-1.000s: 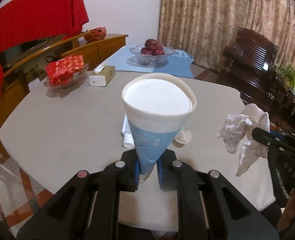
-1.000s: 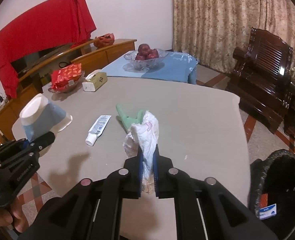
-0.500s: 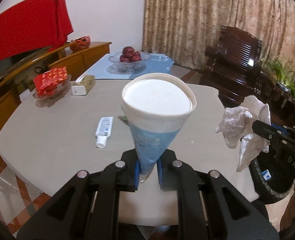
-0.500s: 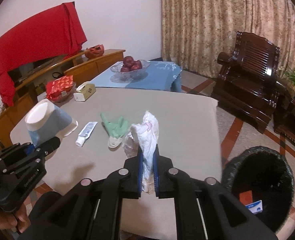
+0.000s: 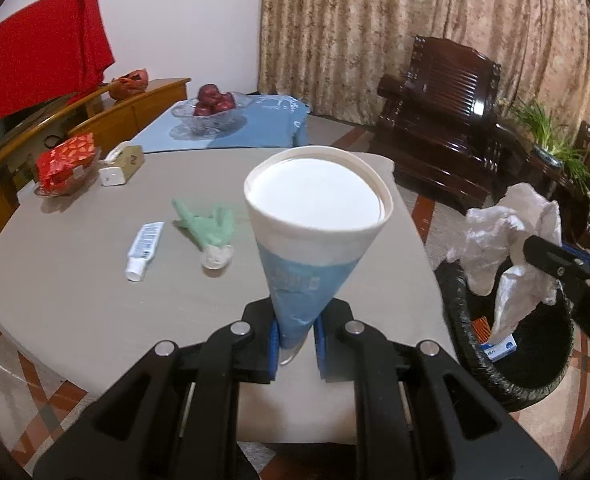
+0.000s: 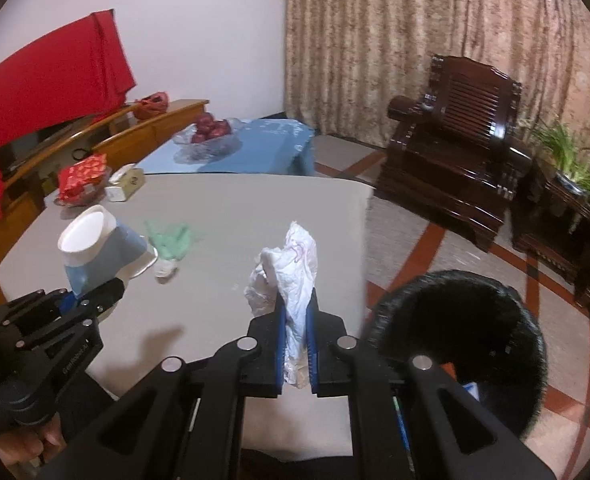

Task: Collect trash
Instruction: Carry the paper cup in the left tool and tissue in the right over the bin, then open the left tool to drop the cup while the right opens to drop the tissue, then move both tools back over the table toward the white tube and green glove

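My left gripper is shut on a crushed blue and white paper cup, held above the near edge of the grey table; the cup also shows in the right wrist view. My right gripper is shut on a crumpled white plastic bag, held beside the table's right edge; the bag shows in the left wrist view over the black trash bin. The bin stands on the floor to the right. A green wrapper and a toothpaste tube lie on the table.
A red packet in a glass dish and a tissue box sit at the table's far left. A fruit bowl stands on a blue-covered table behind. A dark wooden armchair and a potted plant stand to the right.
Both grippers have swung to the right with their loads. The trash bin has come closer in both views, and the white bag now hangs over it.
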The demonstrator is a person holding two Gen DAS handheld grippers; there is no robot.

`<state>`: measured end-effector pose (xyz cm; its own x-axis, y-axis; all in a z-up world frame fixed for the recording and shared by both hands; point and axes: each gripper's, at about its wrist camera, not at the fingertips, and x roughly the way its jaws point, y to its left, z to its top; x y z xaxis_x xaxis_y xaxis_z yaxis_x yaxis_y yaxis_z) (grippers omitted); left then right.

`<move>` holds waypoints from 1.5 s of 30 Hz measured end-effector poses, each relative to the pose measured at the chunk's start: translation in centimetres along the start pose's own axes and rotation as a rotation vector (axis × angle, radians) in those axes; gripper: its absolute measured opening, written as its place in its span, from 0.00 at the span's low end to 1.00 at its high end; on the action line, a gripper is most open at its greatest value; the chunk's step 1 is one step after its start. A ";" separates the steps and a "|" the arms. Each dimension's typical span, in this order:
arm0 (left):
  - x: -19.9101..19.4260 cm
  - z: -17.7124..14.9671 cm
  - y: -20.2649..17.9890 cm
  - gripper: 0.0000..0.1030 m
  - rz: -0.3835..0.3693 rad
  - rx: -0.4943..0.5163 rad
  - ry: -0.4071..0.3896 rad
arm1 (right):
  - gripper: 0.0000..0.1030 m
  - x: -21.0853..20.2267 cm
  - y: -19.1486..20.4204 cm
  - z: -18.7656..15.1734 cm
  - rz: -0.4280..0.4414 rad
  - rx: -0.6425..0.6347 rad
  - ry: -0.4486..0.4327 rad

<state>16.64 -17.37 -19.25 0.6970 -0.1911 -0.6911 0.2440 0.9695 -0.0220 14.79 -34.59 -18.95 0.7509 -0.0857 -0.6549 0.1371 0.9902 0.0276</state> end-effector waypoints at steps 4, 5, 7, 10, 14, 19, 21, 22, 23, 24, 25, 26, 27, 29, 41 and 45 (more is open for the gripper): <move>1.2 -0.3 -3.2 0.13 -0.030 0.015 0.017 | 0.09 -0.3 -3.4 -1.1 -0.041 0.039 0.008; 1.6 -0.4 -4.2 0.13 -0.042 0.022 0.024 | 0.09 -0.3 -4.4 -1.4 -0.052 0.050 0.013; 2.3 -0.7 -6.2 0.13 -0.065 0.032 0.037 | 0.09 -0.4 -6.2 -1.9 -0.077 0.064 0.021; 3.3 -1.2 -9.4 0.13 -0.106 0.046 0.057 | 0.09 -0.4 -9.0 -3.0 -0.116 0.078 0.034; 4.0 -2.1 -13.5 0.13 -0.153 0.064 0.072 | 0.09 -0.1 -12.5 -4.5 -0.160 0.083 0.056; 5.6 -3.3 -18.5 0.13 -0.208 0.080 0.090 | 0.09 1.2 -16.7 -6.3 -0.192 0.110 0.108; 6.5 -3.9 -20.1 0.14 -0.240 0.086 0.096 | 0.09 2.0 -18.4 -7.1 -0.201 0.128 0.125; 6.9 -4.1 -20.7 0.14 -0.242 0.093 0.103 | 0.09 2.2 -19.0 -7.3 -0.202 0.136 0.129; 7.6 -4.5 -21.6 0.14 -0.255 0.106 0.120 | 0.09 2.6 -19.8 -7.7 -0.203 0.146 0.135; 8.0 -4.6 -22.0 0.15 -0.258 0.111 0.128 | 0.09 3.0 -20.5 -8.1 -0.202 0.153 0.143; 8.7 -4.9 -22.6 0.16 -0.264 0.117 0.139 | 0.10 3.4 -20.9 -8.4 -0.200 0.158 0.150; 9.2 -5.2 -22.9 0.22 -0.271 0.119 0.148 | 0.12 3.9 -21.4 -8.7 -0.198 0.166 0.160; 9.7 -5.5 -23.3 0.35 -0.282 0.122 0.156 | 0.17 4.3 -21.8 -8.9 -0.198 0.174 0.165; 10.4 -5.8 -23.8 0.44 -0.291 0.152 0.166 | 0.27 5.1 -22.5 -9.7 -0.195 0.201 0.184; 9.3 -6.1 -18.0 0.56 -0.200 0.177 0.147 | 0.41 3.4 -20.0 -10.5 -0.179 0.231 0.160; 8.4 -5.3 -12.8 0.58 -0.135 0.145 0.118 | 0.50 2.9 -16.4 -8.8 -0.153 0.192 0.131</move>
<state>15.81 -30.59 -28.58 0.5699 -0.2904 -0.7687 0.4300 0.9026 -0.0222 9.03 -50.07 -27.95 0.6239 -0.2056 -0.7540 0.3723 0.9265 0.0553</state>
